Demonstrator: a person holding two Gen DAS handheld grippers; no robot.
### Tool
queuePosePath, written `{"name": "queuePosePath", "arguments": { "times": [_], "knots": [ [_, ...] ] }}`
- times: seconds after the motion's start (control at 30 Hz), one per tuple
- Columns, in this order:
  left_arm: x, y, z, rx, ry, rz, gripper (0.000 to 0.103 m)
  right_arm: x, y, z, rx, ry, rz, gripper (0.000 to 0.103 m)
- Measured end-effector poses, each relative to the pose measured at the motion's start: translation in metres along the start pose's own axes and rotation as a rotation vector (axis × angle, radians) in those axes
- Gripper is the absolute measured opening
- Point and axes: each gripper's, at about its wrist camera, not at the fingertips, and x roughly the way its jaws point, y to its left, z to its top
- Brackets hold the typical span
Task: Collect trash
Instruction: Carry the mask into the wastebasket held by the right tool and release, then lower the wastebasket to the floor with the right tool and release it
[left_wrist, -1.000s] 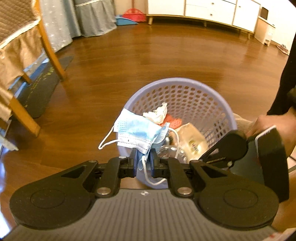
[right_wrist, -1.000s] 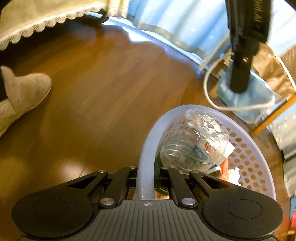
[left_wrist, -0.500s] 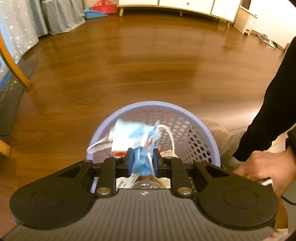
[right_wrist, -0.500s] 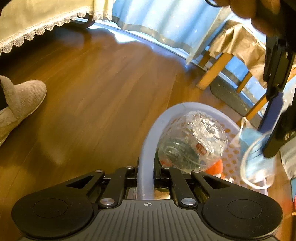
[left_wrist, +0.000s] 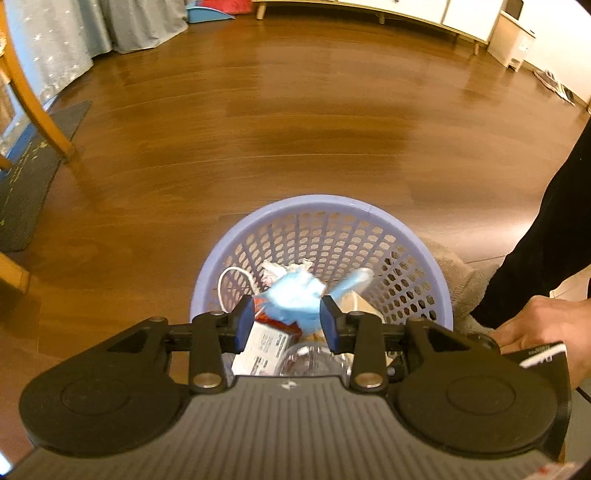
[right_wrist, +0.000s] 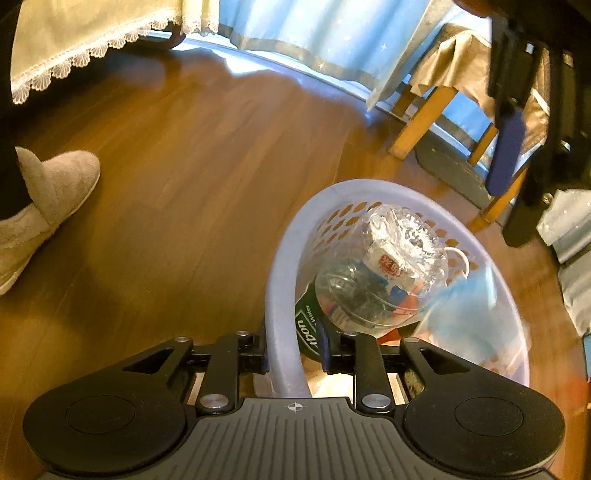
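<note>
A lavender mesh basket (left_wrist: 321, 201) stands on the wood floor with trash inside. Above it my left gripper (left_wrist: 287, 321) has its jaws opening, and a blurred blue face mask (left_wrist: 295, 291) drops free between the pads into the basket. In the right wrist view the basket's rim (right_wrist: 284, 295) runs between the pads of my right gripper (right_wrist: 293, 350), whose jaws are opening and no longer press on it. A crushed clear bottle (right_wrist: 376, 273) lies on top of the trash, with the blurred mask (right_wrist: 461, 306) beside it. One blue-padded finger (right_wrist: 509, 155) of the left gripper hangs over the basket.
A grey slipper on a person's foot (right_wrist: 44, 206) stands left of the basket. Wooden chair legs (left_wrist: 40, 110) and a dark mat (left_wrist: 26, 184) are at the left, a white cabinet (left_wrist: 406, 11) at the far wall. A hand (left_wrist: 543, 321) and black sleeve are at right.
The left gripper carried the mask over the basket, its jaws spread and the mask fell in. The right gripper's jaws came apart from the basket rim that they had pinched.
</note>
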Motion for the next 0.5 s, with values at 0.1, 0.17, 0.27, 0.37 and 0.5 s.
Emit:
{"name": "queuePosePath", "arguments": {
  "times": [0.1, 0.17, 0.27, 0.37, 0.5],
  "knots": [
    [-0.012, 0.000, -0.007, -0.025, -0.002, 0.012, 0.034, -0.012, 0.006, 0.001, -0.023, -0.025, 0.011, 0.038],
    [-0.021, -0.001, -0.013, -0.045, -0.008, 0.020, 0.035, -0.019, 0.008, 0.002, -0.025, -0.032, 0.004, 0.038],
    [-0.036, -0.002, -0.020, -0.072, -0.022, 0.030, 0.036, -0.028, 0.009, 0.003, -0.016, -0.035, -0.001, 0.039],
    [-0.050, -0.004, -0.027, -0.103, -0.040, 0.046, 0.037, -0.037, 0.010, 0.006, -0.011, -0.032, -0.010, 0.039],
    [-0.072, -0.006, -0.038, -0.147, -0.068, 0.071, 0.039, -0.052, 0.011, 0.009, -0.024, -0.040, -0.029, 0.039]
  ]
}}
